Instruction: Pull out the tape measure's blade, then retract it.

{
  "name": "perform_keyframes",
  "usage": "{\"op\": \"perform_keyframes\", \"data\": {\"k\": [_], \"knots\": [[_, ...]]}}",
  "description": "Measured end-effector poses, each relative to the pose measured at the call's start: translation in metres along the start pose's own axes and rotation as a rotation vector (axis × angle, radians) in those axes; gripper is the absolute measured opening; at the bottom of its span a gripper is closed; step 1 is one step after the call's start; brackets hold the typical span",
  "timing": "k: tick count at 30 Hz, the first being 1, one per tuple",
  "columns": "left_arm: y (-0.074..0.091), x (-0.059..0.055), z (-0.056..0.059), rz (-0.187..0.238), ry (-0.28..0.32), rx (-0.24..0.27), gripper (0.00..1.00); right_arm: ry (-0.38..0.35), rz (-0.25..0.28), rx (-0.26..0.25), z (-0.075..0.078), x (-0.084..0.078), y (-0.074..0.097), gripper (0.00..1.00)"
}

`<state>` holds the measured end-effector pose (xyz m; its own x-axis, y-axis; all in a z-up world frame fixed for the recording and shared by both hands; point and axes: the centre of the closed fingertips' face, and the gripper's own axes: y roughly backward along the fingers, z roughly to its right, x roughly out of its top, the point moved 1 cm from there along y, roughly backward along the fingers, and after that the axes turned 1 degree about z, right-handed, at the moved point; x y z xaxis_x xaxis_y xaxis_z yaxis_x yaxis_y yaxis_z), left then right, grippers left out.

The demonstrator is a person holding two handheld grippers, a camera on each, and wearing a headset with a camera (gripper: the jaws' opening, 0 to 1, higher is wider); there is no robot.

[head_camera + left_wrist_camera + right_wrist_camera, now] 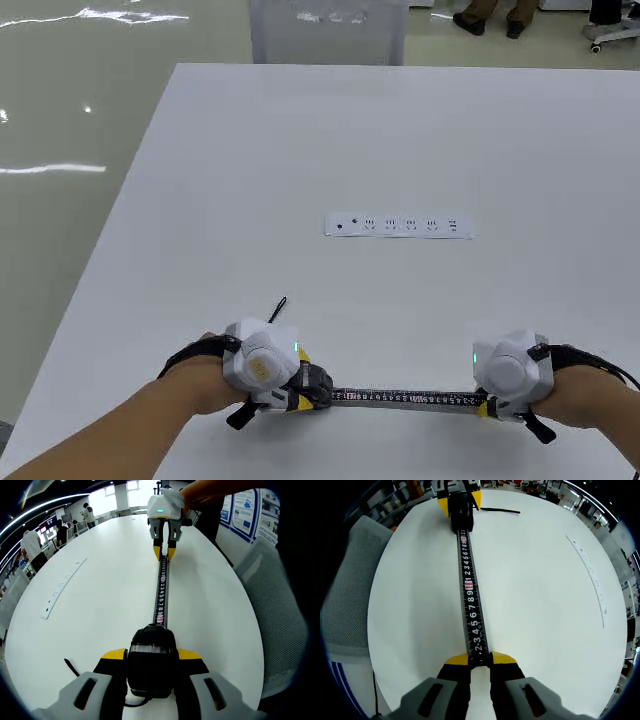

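The black tape measure case (151,656) sits between the yellow-tipped jaws of my left gripper (151,655), which is shut on it; the case (312,387) lies near the table's front edge. Its black blade with white numbers (470,590) runs flat along the table (405,398) to my right gripper (480,658), which is shut on the blade's tip. In the head view the left gripper (300,390) is at the lower left and the right gripper (487,405) at the lower right. Across the table I see the right gripper (164,552) from the left gripper view and the case (460,510) from the right gripper view.
A white power strip (398,225) lies in the middle of the white table (400,130). A thin black strap (277,309) rests just behind the left gripper. A grey mesh chair (280,610) stands at the table's near edge. People stand in the room beyond.
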<state>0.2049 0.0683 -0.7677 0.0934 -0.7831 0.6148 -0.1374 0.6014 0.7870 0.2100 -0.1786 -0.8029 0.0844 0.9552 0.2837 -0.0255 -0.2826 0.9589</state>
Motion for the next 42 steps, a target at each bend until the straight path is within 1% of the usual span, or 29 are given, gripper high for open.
{"op": "perform_keyframes", "data": {"k": [1,2,4,7,9,13,14,16,19,22,23,24,26,28,30,32,33,35,37,40,42], "knots": [[0.0,-0.001,0.0,0.0,0.0,-0.001,0.31,-0.009,0.01,0.002,0.0,0.0,-0.001,0.13],[-0.001,-0.001,0.0,-0.001,-0.001,-0.001,0.31,-0.001,0.011,0.001,0.0,0.0,-0.001,0.13],[0.0,0.0,0.0,-0.002,-0.003,-0.001,0.31,-0.004,0.009,0.002,-0.002,0.002,-0.001,0.13],[-0.001,0.0,0.0,-0.004,-0.004,-0.002,0.31,0.007,0.003,0.003,-0.001,0.001,-0.002,0.13],[-0.001,0.0,0.0,-0.004,-0.007,-0.001,0.31,0.012,0.009,0.003,-0.001,0.001,-0.001,0.14],[-0.002,-0.001,0.0,0.004,-0.007,0.001,0.32,0.004,0.044,-0.001,0.0,0.001,0.001,0.15],[-0.001,0.0,0.0,0.006,-0.014,0.0,0.32,0.017,0.053,-0.004,-0.001,0.002,0.0,0.15],[-0.001,0.0,0.001,0.006,-0.019,-0.001,0.32,0.012,0.057,-0.004,0.0,0.002,0.0,0.15],[-0.001,0.0,0.002,0.006,-0.025,-0.003,0.32,0.009,0.046,0.0,-0.001,0.004,0.001,0.16],[-0.002,-0.001,0.001,-0.002,-0.029,-0.006,0.32,-0.041,0.042,0.018,0.002,0.005,0.001,0.15],[-0.003,-0.002,0.001,-0.005,-0.026,-0.007,0.32,-0.039,0.039,0.018,0.003,0.005,0.001,0.16],[-0.003,-0.002,0.001,-0.004,-0.025,-0.007,0.32,-0.013,0.035,0.016,0.002,0.005,0.001,0.16],[-0.003,-0.002,0.001,0.0,-0.021,-0.008,0.32,-0.007,0.026,0.011,0.001,0.004,-0.001,0.16],[-0.002,-0.001,0.002,-0.001,-0.021,-0.007,0.33,0.028,0.006,-0.007,0.0,0.005,-0.001,0.16],[-0.002,-0.001,0.002,-0.005,-0.018,-0.006,0.33,0.016,0.007,-0.009,0.001,0.005,-0.003,0.17],[-0.002,-0.001,0.002,-0.011,-0.009,0.0,0.33,0.002,0.02,-0.027,0.001,0.01,0.0,0.17],[-0.002,-0.001,0.002,-0.013,-0.013,0.002,0.33,-0.001,0.021,-0.031,0.001,0.009,0.001,0.18],[-0.002,0.0,0.002,-0.016,-0.01,0.002,0.32,0.01,0.03,-0.043,0.0,0.01,0.001,0.2],[-0.003,-0.001,0.001,-0.022,-0.003,0.001,0.32,-0.002,0.04,-0.039,0.0,0.014,0.001,0.23],[-0.003,-0.002,0.001,-0.026,-0.01,0.0,0.32,-0.002,0.051,-0.048,0.001,0.017,0.0,0.27],[-0.003,-0.002,0.001,-0.026,-0.018,0.0,0.33,-0.026,0.058,-0.052,0.002,0.02,0.002,0.34]]}}
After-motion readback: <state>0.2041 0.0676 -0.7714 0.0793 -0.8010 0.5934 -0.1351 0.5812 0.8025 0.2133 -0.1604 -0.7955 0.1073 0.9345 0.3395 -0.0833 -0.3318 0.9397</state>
